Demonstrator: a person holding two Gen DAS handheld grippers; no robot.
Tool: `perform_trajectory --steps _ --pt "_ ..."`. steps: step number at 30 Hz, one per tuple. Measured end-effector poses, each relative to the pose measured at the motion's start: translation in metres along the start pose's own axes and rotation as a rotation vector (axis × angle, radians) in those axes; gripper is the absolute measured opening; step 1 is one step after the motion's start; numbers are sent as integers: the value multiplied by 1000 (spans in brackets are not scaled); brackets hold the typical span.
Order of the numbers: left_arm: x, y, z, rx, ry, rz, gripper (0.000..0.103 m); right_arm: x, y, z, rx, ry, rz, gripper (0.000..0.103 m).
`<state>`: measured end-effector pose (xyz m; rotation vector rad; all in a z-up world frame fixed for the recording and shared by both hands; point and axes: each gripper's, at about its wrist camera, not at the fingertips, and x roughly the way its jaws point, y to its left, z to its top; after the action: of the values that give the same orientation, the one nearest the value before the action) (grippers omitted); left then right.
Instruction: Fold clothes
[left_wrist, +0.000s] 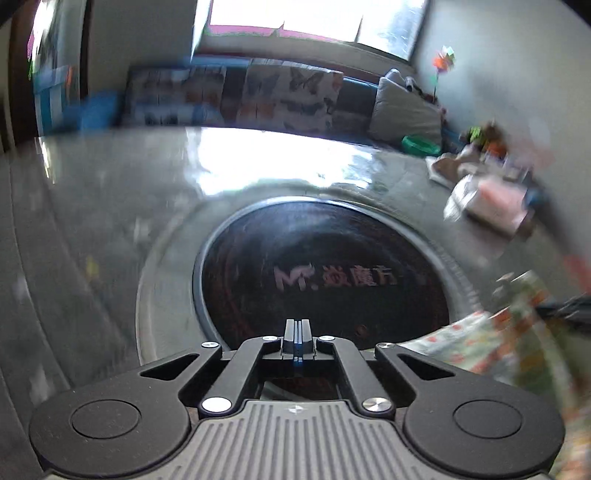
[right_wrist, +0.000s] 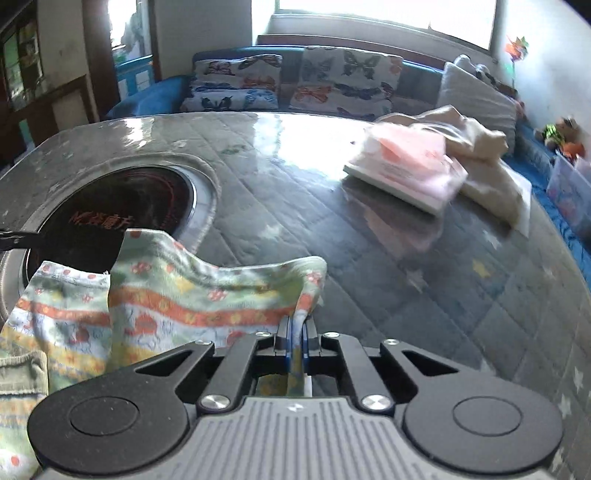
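Since the tabletop (right_wrist: 332, 236) fills most of both views, start there — it's a grey quilted surface under a glossy clear cover, with window glare across the upper middle of each frame. Set into it is a round black hotplate (left_wrist: 325, 273) with a printed logo; it sits dead centre in the left wrist view and at the left edge in the right wrist view.

The garment (right_wrist: 177, 295) is the task piece: a soft cloth with orange, yellow and pale green bands. It fills the lower left of the right wrist view, draped partly over the hotplate rim, and shows as a blurred patch at the lower right edge of the left wrist view.

In the upper right of the right wrist view lies a pink packet in clear wrap (right_wrist: 406, 166), touching a beige bundle of cloth (right_wrist: 480, 155) behind it.

The right gripper (right_wrist: 295, 332) has its jaws clamped on a fold of the garment — fabric runs right between them. The left gripper (left_wrist: 296, 332) has its jaws pressed together over the hotplate's near rim, nothing visible between them.
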<state>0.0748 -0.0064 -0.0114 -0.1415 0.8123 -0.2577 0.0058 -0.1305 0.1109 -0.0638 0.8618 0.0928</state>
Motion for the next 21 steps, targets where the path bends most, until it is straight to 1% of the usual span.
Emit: perform_trajectory --steps 1,3,4,5,8,10,12,15,16,17,21 --pt "-6 0 -3 10 0 -3 1 1 0 0 -4 3 1 5" --pt "-16 -3 -11 30 2 -16 5 0 -4 -2 5 4 1 7" --pt "-19 -6 -14 30 8 -25 8 -1 -6 -3 14 4 -2 10" --pt "-20 -11 -17 34 11 -33 9 -3 -7 -4 24 3 -8 12" --pt "-22 -32 -24 64 10 -65 14 -10 -13 -8 53 2 -11 12" --pt "-21 -44 -26 90 6 -57 24 -16 -16 -11 62 -4 -11 12" --pt "-18 -52 -28 108 7 -38 25 -22 -18 -14 62 -13 -12 14" --pt "-15 -57 -30 108 13 -17 25 -29 -20 -18 68 -21 -6 17" --pt "-13 -59 -30 110 14 -6 25 -32 -20 -19 70 -21 -1 21" --pt "-12 -61 -31 114 15 8 25 -33 -20 -21 68 -21 3 23" --pt "-10 -60 -35 91 20 30 27 -37 -16 -26 50 -15 15 23"
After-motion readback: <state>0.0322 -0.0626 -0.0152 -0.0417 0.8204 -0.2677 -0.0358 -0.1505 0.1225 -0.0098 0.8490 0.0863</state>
